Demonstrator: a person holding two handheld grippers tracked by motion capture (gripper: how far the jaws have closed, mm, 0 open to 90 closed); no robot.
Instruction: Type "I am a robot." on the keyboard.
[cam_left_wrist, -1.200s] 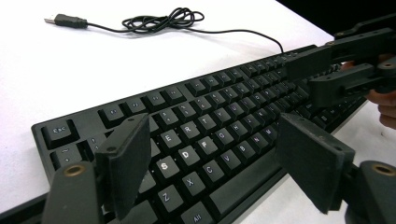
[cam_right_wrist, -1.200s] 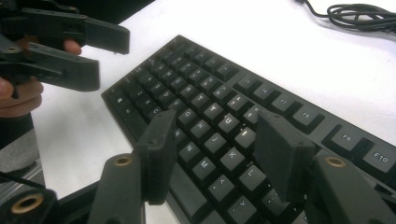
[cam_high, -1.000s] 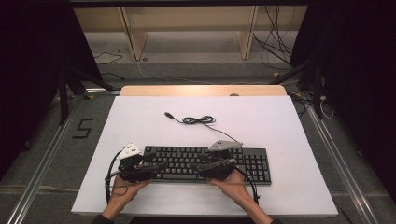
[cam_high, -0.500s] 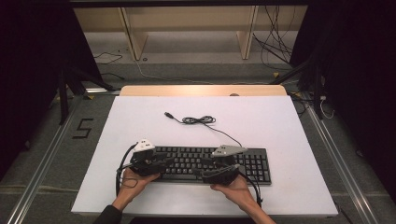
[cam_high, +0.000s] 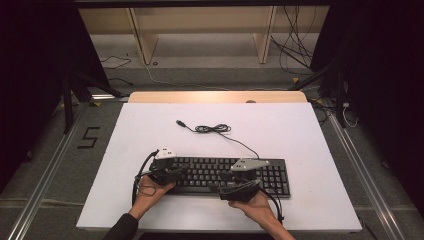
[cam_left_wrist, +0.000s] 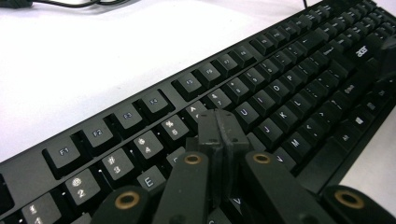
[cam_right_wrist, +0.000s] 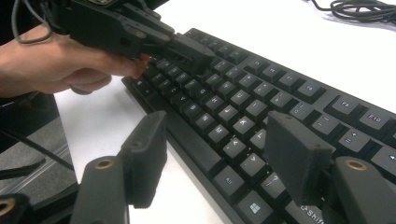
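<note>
Your left gripper (cam_high: 172, 172) has slid right over the keyboard (cam_high: 270, 181) and clenched empty above the letter keys, poised to press, while your right gripper (cam_high: 239, 186) has been widening, grasping nothing.

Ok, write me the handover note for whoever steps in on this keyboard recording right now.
Left gripper: jaws have just been closing, now shut with nothing between them, tips over the keys left of centre on the keyboard.
Right gripper: jaws have just been opening, now open and empty over the bottom key row.
Keyboard lies flat near the front of the white table, its cable coiled and unplugged behind it.
Done: both grippers at the keys.
Left: likely key pressing.
</note>
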